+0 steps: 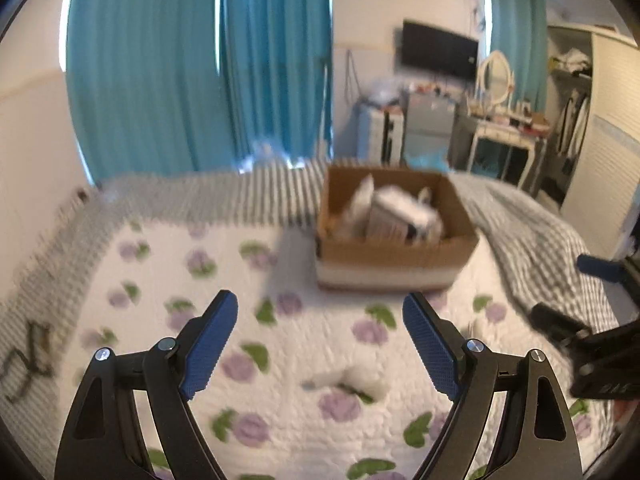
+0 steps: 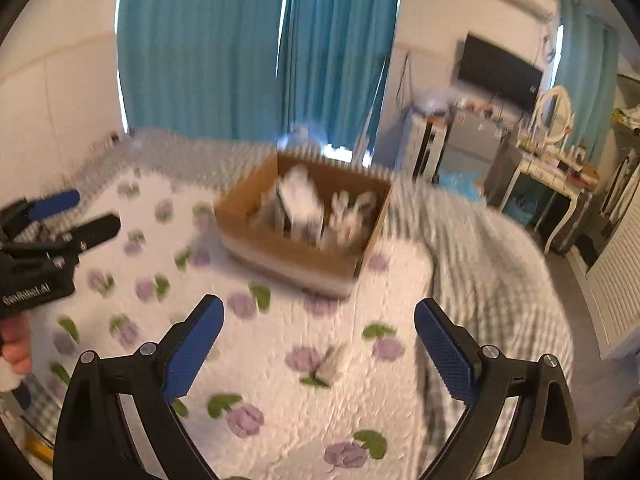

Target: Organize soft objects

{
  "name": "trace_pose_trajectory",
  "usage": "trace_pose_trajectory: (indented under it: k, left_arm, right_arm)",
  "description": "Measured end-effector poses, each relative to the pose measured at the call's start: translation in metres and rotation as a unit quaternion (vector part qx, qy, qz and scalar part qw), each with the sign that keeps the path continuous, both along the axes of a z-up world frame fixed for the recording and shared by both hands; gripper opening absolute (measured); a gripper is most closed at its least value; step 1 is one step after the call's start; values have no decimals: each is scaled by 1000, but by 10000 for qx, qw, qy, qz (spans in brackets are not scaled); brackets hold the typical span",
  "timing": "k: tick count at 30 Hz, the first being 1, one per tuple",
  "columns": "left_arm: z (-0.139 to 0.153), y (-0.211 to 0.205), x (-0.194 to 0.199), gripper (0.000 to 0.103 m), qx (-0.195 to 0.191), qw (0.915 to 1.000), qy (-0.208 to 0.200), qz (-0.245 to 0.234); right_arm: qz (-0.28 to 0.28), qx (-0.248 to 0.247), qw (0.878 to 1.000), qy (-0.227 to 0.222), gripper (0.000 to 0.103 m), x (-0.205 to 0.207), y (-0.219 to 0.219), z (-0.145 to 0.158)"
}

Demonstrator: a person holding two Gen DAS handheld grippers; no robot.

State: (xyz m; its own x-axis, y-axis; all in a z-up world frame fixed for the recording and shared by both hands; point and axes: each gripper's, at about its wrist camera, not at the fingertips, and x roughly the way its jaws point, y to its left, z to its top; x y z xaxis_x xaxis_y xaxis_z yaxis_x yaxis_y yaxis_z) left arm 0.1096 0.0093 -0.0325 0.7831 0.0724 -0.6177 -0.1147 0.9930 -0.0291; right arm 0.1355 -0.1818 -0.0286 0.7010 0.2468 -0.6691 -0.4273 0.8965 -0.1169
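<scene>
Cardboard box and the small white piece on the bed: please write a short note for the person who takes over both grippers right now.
Left gripper: open, holding nothing, above the floral quilt.
Right gripper: open, holding nothing, also above the quilt.
Cardboard box stands on the bed ahead of both grippers; several white soft items are already inside, too blurred to name.
Still out: one small white soft item lies on the quilt, just ahead of the fingers in both views.
Left to do, probably: pick it up and put it in the box.
</scene>
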Motion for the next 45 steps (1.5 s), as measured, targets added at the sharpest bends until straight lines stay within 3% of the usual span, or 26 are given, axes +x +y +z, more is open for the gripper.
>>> trace_pose_trajectory:
  k: [5,10,16,19,24,27,31,33,36,39,45]
  left_arm:
    - [-60,-14,12,86,-177,9981,573,-107]
    - [-105,-23,22,85,-174,9942,1027,-263]
    - [-133,-23,33,84,-244,9898,1307,-513]
    - [-143,-24,41,84,-214,9883,1402,-561]
    - [-158,-18,56,81,-342,9863,1531,-501]
    - [-160,-16,54,66,-234,9864,1550,-484]
    - [-157,-15,47,38,87,9874,1493,-516]
    - [-156,-9,47,32,-17,9874,1494,-523]
    - [-151,-2,42,13,-80,9888,1392,-535]
    - [-140,2,35,7,-173,9895,1297,-613]
    - [-110,-4,23,6,-222,9913,966,-861]
  right_arm:
    - [-115,-33,9972,744,91,35,-5,-67]
    - [-379,39,9854,1657,64,78,-17,-125]
    - [-747,1,9710,2272,46,109,-24,-172]
    - [-823,108,9715,2222,33,112,-29,-174]
    - [-839,340,9720,2169,31,110,-37,-169]
    - [-864,384,9727,2118,31,108,-41,-167]
    - [-854,376,9749,2023,30,104,-41,-162]
    - [-845,329,9758,1988,30,101,-41,-160]
    - [-860,230,9782,1879,29,98,-42,-157]
    - [-878,263,9801,1760,29,96,-41,-149]
    - [-799,318,9858,1440,29,81,-39,-117]
